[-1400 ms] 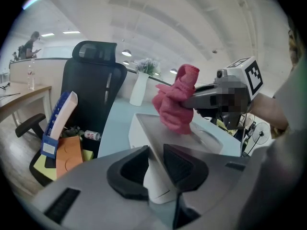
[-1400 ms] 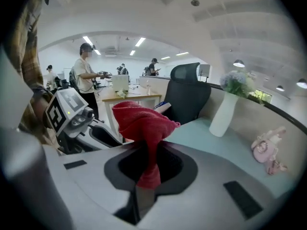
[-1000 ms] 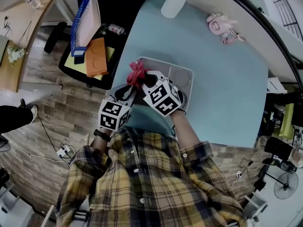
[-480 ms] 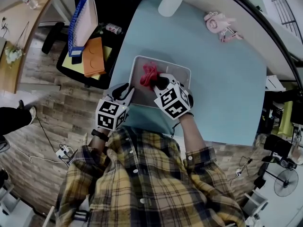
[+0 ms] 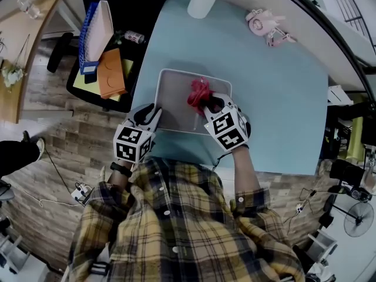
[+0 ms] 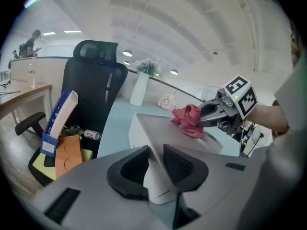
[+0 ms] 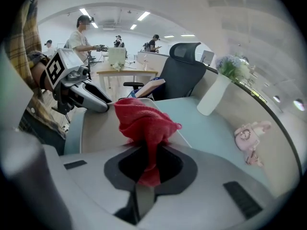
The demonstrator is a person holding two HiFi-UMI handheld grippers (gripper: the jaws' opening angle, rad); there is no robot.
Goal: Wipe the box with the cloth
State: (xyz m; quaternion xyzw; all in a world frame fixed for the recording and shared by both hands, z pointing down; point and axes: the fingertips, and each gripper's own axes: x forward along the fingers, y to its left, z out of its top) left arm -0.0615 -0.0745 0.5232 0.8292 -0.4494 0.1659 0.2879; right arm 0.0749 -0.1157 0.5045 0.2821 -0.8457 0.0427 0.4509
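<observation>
A shallow grey-white box (image 5: 176,98) lies on the light blue table (image 5: 282,98). My left gripper (image 5: 154,111) holds the box at its near left corner; in the left gripper view the jaws (image 6: 154,162) are shut on the box's thin rim (image 6: 163,133). A crumpled red cloth (image 5: 200,91) rests on the box's top towards its far right side, with my right gripper (image 5: 208,102) shut on it. In the right gripper view the cloth (image 7: 144,121) bunches up out of the jaws (image 7: 148,169) above the box (image 7: 100,128).
A white vase (image 5: 202,2) and a pink toy phone (image 5: 262,22) stand at the table's far side. Left of the table a black chair (image 5: 97,93) carries a blue folder (image 5: 94,31) and orange items. People stand in the background of the right gripper view.
My right gripper has slid the red cloth across the box's top from its left side towards its right. The left gripper has kept its hold on the corner.
</observation>
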